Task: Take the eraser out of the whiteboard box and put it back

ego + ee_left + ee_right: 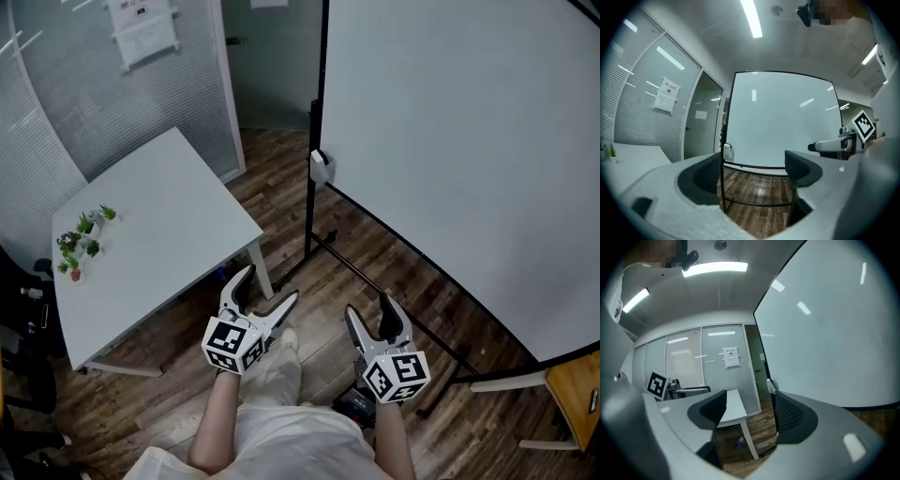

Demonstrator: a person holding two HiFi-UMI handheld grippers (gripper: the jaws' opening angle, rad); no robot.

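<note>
The whiteboard [459,141] stands on a black frame to the right. A small white box [322,167] hangs on the frame's left post; it also shows as the box [727,151] in the left gripper view and the box [771,385] in the right gripper view. No eraser shows in any view, and the box's inside is hidden. My left gripper [269,286] and right gripper [369,309] are held low over the floor, well short of the box. Both stand open with nothing between the jaws, as the left gripper [752,168] and right gripper [750,411] views confirm.
A white table [169,216] with small potted plants [84,239] stands at the left, beside a glass partition with blinds [112,84]. The whiteboard's black base bars [375,281] run across the wooden floor. A wooden piece of furniture [577,389] sits at the lower right, a dark chair [19,319] at far left.
</note>
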